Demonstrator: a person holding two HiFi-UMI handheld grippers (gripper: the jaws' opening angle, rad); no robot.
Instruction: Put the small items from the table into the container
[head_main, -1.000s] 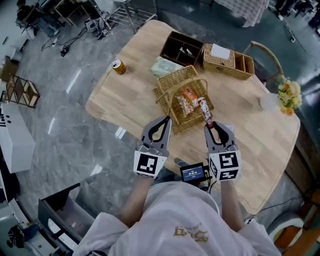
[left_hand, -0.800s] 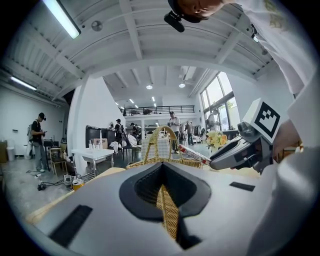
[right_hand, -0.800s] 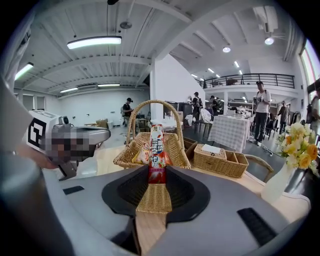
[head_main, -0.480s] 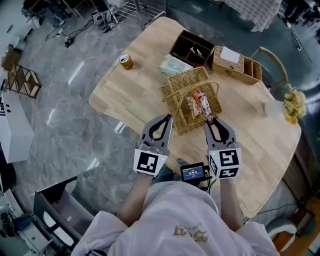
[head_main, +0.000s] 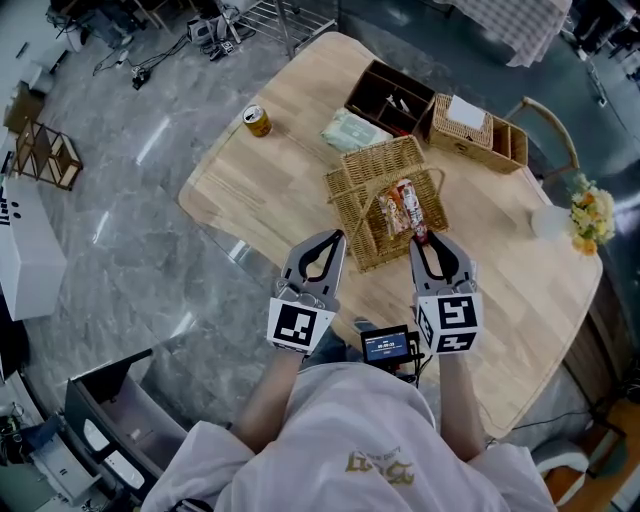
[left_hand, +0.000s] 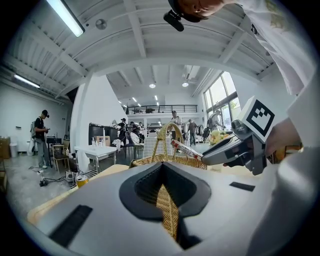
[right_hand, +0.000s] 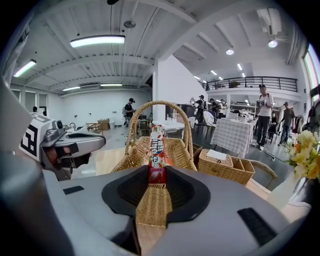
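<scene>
Right gripper (head_main: 421, 240) edging forward, pinching snack stick (right_hand: 156, 152) over basket (head_main: 365, 165), drop-off happening. Left gripper (head_main: 329, 238) sitting pressed together, empty. Next probably needing right jaws spreading.

Floor: grey polished stone floor (head_main: 130, 200), streaked with lamp glare, all round the counter.
Counter: pale wood counter (head_main: 250, 190) with rounded corners.
Ceiling: white beams (right_hand: 150, 25) high overhead.
Light: a long strip lamp (right_hand: 97, 41) is burning, and daylight is coming in too.
Windows: tall windows (left_hand: 220, 92) at the far side.
Walls: white, with a broad white pillar (right_hand: 167, 85) mid-hall.
Gallery: a railed walkway (right_hand: 245, 82) up at the back.
Furniture: checked-cloth table (right_hand: 232, 135), white table (left_hand: 97, 150), and a wooden chair (right_hand: 264, 169) at the counter's edge.
</scene>
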